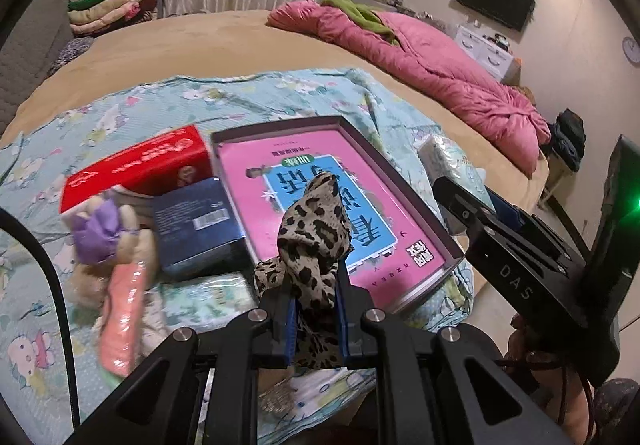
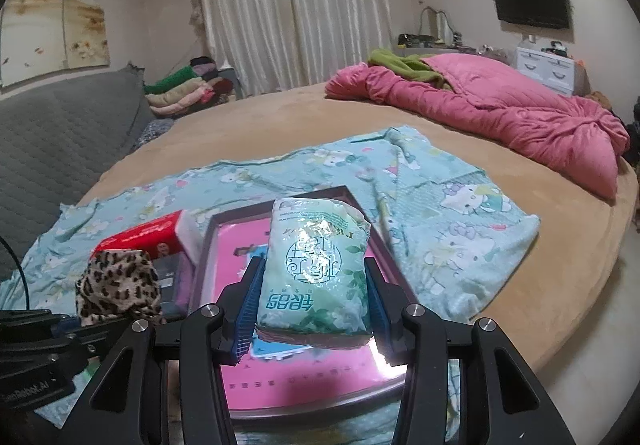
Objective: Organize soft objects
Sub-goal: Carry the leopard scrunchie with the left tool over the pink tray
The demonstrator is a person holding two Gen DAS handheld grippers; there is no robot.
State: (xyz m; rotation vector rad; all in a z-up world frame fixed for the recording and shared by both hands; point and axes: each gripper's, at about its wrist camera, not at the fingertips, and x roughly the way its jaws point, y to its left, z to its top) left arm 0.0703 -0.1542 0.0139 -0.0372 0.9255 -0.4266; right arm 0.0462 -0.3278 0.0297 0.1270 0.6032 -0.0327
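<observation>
The left tongs (image 1: pixel 316 309) pinch a leopard-print cloth (image 1: pixel 316 241) between their blue pads, the fabric standing up in a bunch above the near edge of the shallow open box (image 1: pixel 416 205) with its pink printed bottom. The right tongs (image 2: pixel 312 309) are clamped on a pale green tissue pack (image 2: pixel 316 269), held in the air over that same box, whose dark rim shows on both sides of the pack.

The box lies on a light blue cartoon-print sheet (image 2: pixel 440 181) spread over the tan bed (image 2: pixel 580 265). Just left of the box's left wall sit a red tissue box (image 1: pixel 136 165) and a dark blue box (image 1: pixel 196 221), crowded close together. In front of those lie a plush toy with a purple bow (image 1: pixel 100 233) and a salmon-pink cloth (image 1: pixel 120 309), blurred. To the right of the box the sheet lies bare out to its edge, then bare bed beyond. A pink quilt (image 2: pixel 500 105) is heaped well apart along the far right side.
</observation>
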